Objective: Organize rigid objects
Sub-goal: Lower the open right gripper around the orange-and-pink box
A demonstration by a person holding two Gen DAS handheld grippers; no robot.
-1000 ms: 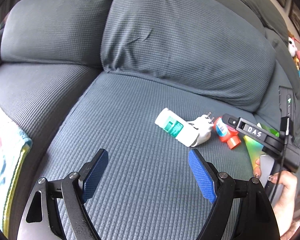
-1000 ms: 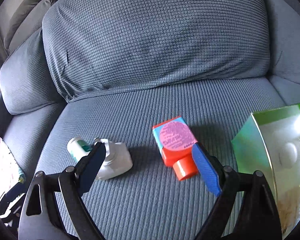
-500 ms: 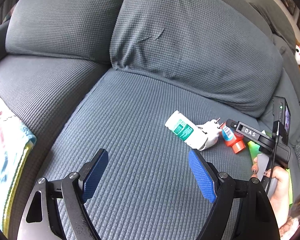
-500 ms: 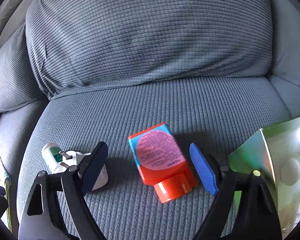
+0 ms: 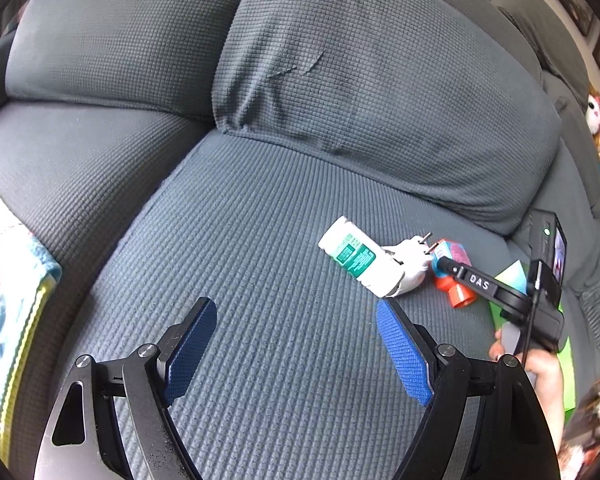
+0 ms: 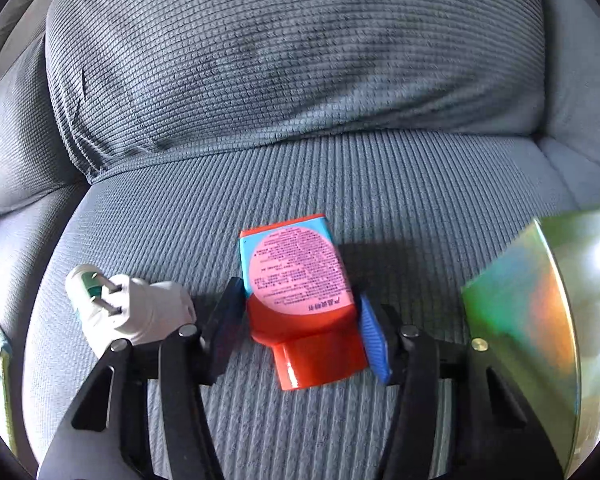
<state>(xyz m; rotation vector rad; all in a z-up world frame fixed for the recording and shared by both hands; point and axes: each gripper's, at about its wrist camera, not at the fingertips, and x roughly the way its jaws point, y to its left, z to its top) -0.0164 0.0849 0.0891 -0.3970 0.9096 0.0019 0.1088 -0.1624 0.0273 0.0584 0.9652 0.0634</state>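
Note:
An orange tube with a pink and blue label [image 6: 300,300] lies on the grey sofa seat [image 6: 380,184], cap toward me. My right gripper [image 6: 300,328] has closed on its sides, both pads touching it. The tube also shows in the left wrist view [image 5: 452,272], with the right gripper [image 5: 444,262] over it. A white plug adapter [image 6: 140,312] lies left of the tube, against a white bottle with a green label [image 5: 356,256]. My left gripper [image 5: 296,344] is open and empty above the seat, short of the bottle.
A shiny green box [image 6: 548,320] stands on the seat at the right. A colourful cloth [image 5: 8,300] lies on the left seat cushion. Back cushions [image 5: 360,80] rise behind the objects. Plush toys [image 5: 596,120] sit far right.
My right gripper moved forward around the orange tube and its jaws closed onto it. My left gripper stayed open; the objects look slightly closer to it.

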